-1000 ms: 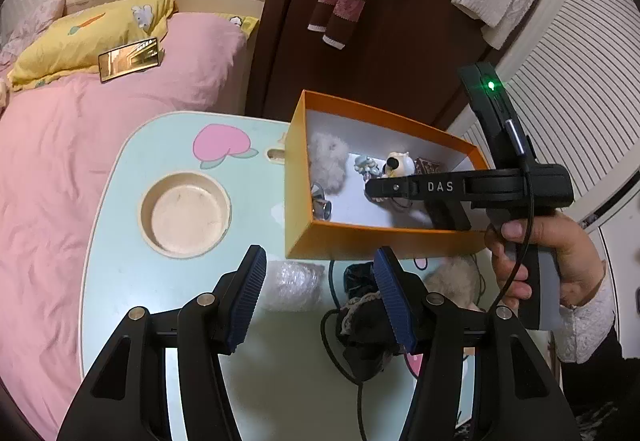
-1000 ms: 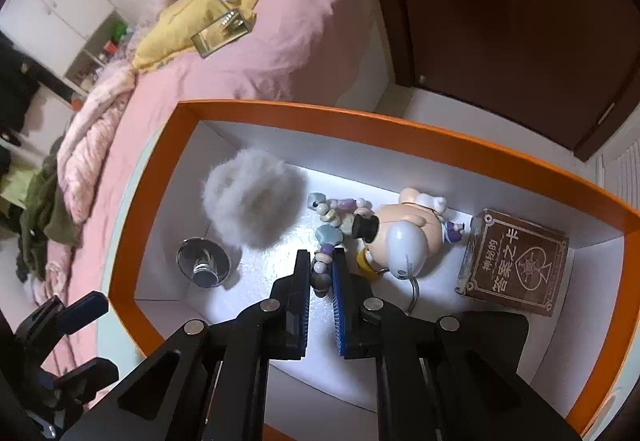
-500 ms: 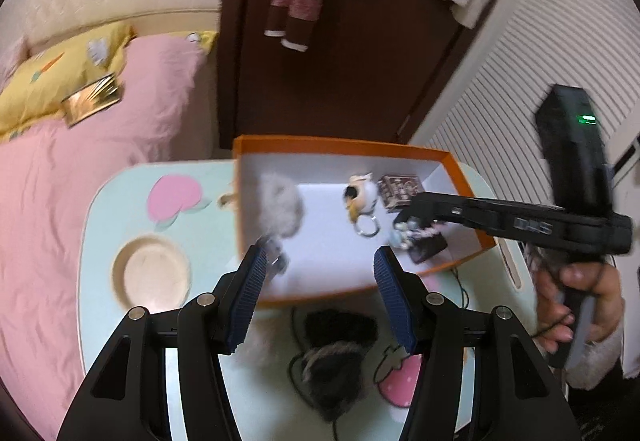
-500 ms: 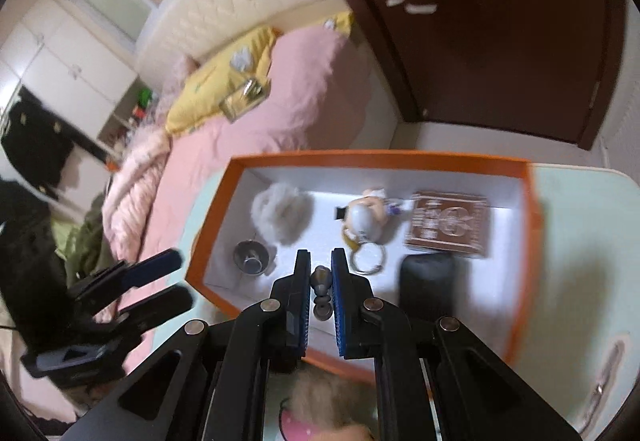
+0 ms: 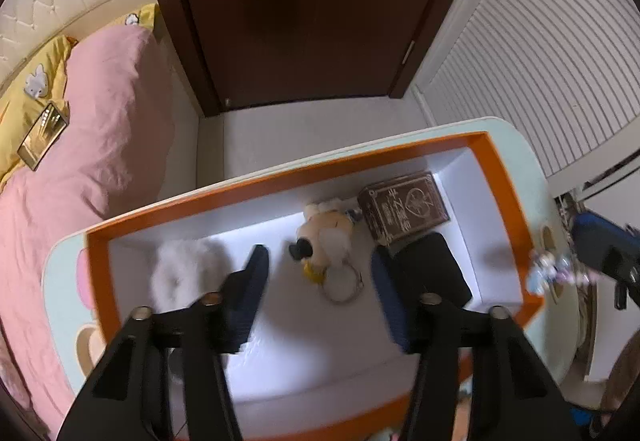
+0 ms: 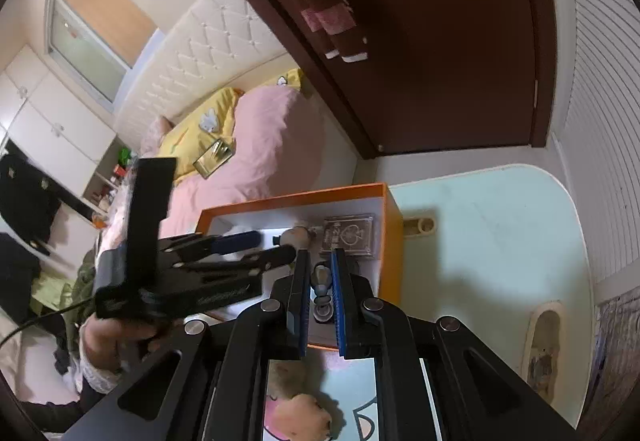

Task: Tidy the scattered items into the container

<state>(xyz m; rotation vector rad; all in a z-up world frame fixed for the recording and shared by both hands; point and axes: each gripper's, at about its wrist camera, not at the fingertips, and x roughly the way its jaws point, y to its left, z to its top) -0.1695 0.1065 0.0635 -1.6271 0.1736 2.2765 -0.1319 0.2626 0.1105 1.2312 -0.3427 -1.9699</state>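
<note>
Orange box (image 5: 496, 177) across the middle of the left wrist frame, on the pale green table (image 6: 500, 233). Inside: white fluffy ball (image 5: 180, 269) at left, plush figure keychain (image 5: 326, 233) in the centre, brown card box (image 5: 404, 207) and black pouch (image 5: 434, 273) at right. Left gripper (image 5: 318, 281) over the box interior, jaws closing, nothing between them. Right gripper (image 6: 320, 281) at lower centre of its frame, clamped on a bead string (image 6: 320, 277), just over the box's near edge.
</note>
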